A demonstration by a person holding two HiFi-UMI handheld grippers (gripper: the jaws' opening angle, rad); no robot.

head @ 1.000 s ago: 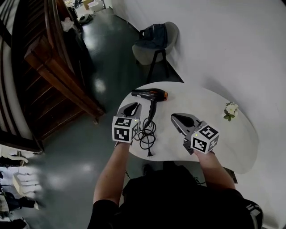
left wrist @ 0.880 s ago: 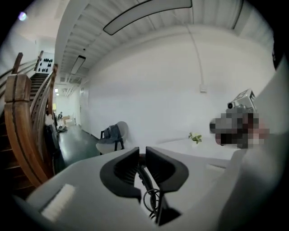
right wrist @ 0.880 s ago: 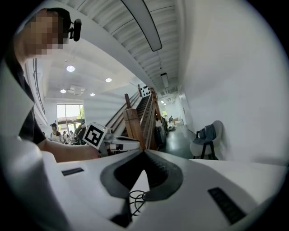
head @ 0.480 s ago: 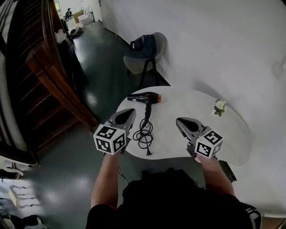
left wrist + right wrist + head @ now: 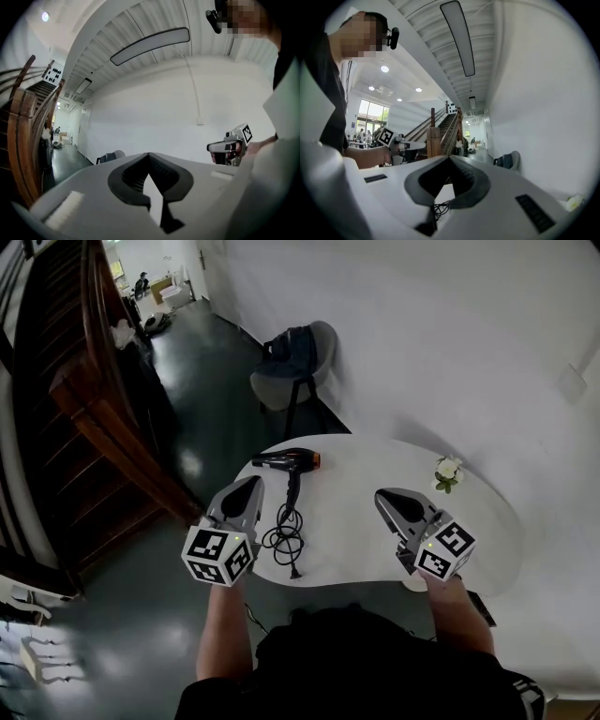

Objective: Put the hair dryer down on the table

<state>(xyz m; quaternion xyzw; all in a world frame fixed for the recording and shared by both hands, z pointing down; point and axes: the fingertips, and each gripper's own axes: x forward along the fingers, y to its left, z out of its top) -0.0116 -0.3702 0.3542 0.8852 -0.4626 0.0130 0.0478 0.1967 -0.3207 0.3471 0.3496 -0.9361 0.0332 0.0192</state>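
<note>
Left gripper (image 5: 250, 484) rose; only head view shows whole hair dryer (image 5: 286, 461) on table (image 5: 361, 521).

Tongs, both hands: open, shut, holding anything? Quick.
Left tongs: shut, nothing in them.
Right tongs: shut, nothing in them.
The hair dryer lies on the table.
</note>
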